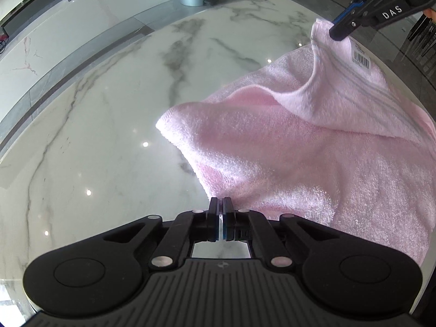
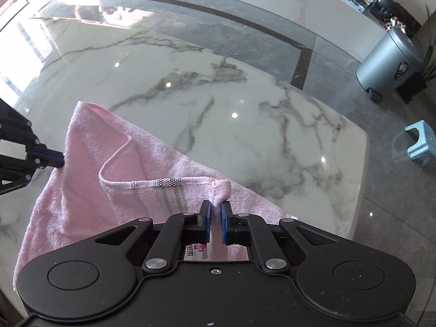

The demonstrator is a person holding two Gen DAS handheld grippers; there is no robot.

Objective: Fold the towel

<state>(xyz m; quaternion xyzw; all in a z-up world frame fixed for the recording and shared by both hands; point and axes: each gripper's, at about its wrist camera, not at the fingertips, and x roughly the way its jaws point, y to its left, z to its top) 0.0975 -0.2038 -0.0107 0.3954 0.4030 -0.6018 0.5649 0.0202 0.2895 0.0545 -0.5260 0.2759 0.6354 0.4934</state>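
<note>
A pink towel (image 1: 313, 147) lies partly folded on the white marble table (image 1: 109, 114). My left gripper (image 1: 220, 204) is shut on the towel's near corner, low over the table. My right gripper (image 1: 336, 31) shows at the upper right of the left wrist view, shut on another corner that it holds lifted; a barcode label (image 1: 361, 57) hangs near it. In the right wrist view my right gripper (image 2: 216, 207) pinches the hemmed corner of the towel (image 2: 90, 179), and my left gripper (image 2: 58, 160) grips the towel's edge at the left.
The marble table (image 2: 245, 114) has a rounded far edge. Beyond it on the grey floor stand a metal bin (image 2: 389, 60) and a light blue stool (image 2: 417, 144). A long white counter (image 1: 54, 43) runs along the left.
</note>
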